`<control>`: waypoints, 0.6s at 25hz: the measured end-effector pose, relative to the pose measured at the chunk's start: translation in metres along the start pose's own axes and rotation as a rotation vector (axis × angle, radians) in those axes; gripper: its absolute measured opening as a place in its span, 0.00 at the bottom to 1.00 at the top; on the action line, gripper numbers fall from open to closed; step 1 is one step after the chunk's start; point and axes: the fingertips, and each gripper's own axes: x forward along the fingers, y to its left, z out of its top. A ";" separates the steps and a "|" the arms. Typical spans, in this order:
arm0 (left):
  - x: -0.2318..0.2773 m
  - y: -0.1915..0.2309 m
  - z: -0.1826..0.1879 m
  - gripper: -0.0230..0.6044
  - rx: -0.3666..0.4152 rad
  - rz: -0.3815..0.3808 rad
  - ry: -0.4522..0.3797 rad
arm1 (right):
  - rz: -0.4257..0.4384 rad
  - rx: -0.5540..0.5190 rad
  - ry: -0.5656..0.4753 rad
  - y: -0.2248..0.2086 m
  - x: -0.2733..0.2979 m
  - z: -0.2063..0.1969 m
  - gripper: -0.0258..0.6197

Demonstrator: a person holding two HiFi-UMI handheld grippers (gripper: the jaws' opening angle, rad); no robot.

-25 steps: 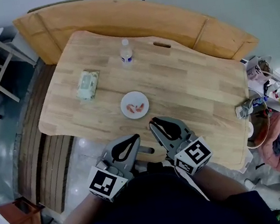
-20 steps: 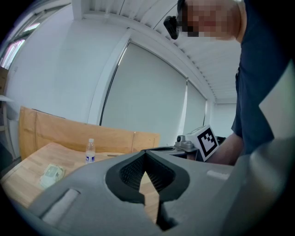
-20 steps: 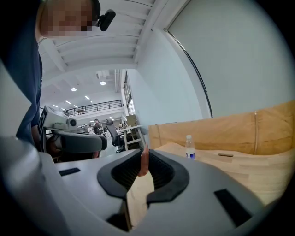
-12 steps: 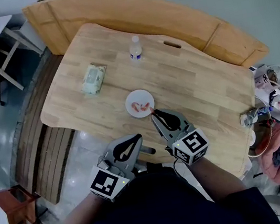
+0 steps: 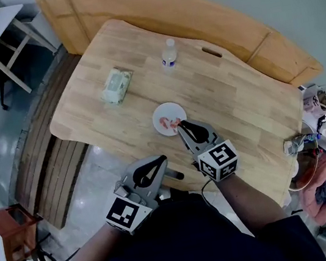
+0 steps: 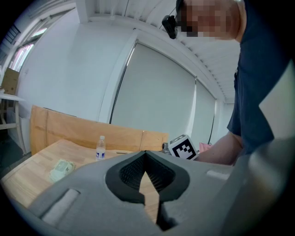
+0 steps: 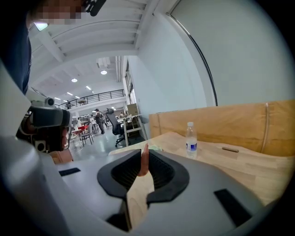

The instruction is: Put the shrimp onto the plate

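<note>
Forward from the near table edge, where it hovered a second ago, the right gripper [image 5: 181, 127] has reached the near rim of the plate, while the left gripper [image 5: 160, 159] has stayed back by the person's body, off the table's near edge. The large light wooden table with rounded corners [image 5: 226, 103] fills the middle of the head view, and a long curved wooden panel of a darker tone [image 5: 238, 27] stands along its far side. The left gripper's jaws are pressed together with nothing between them, as its own view shows. The right gripper's jaws are closed on a small pink shrimp [image 7: 144, 162], which stands upright between the black pads with its tip poking above them. A flat green-and-white soft pack of wipes [image 5: 116, 85] lies on the far left part of the table, well apart from the plate. A small clear plastic water bottle with a blue label and white cap [image 5: 168, 54] stands upright near the far edge, to the right of the pack. The small round white plate [image 5: 168, 108] sits on the near half of the table, just ahead of the right gripper's tips. More pink shrimp pieces [image 5: 165, 121] already lie on it, towards its middle, close to the held one; whether the held one touches the plate cannot be told.
</note>
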 end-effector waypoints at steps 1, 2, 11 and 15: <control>0.000 0.002 -0.001 0.04 0.000 0.003 0.001 | 0.000 -0.004 0.007 -0.002 0.004 -0.002 0.13; -0.001 0.003 -0.002 0.04 0.000 0.006 0.003 | 0.000 -0.009 0.015 -0.004 0.008 -0.004 0.13; -0.001 0.010 -0.006 0.04 -0.009 0.016 0.013 | -0.014 -0.051 0.104 -0.023 0.037 -0.036 0.13; 0.000 0.011 -0.007 0.04 -0.012 0.015 0.019 | -0.024 -0.066 0.145 -0.032 0.049 -0.053 0.13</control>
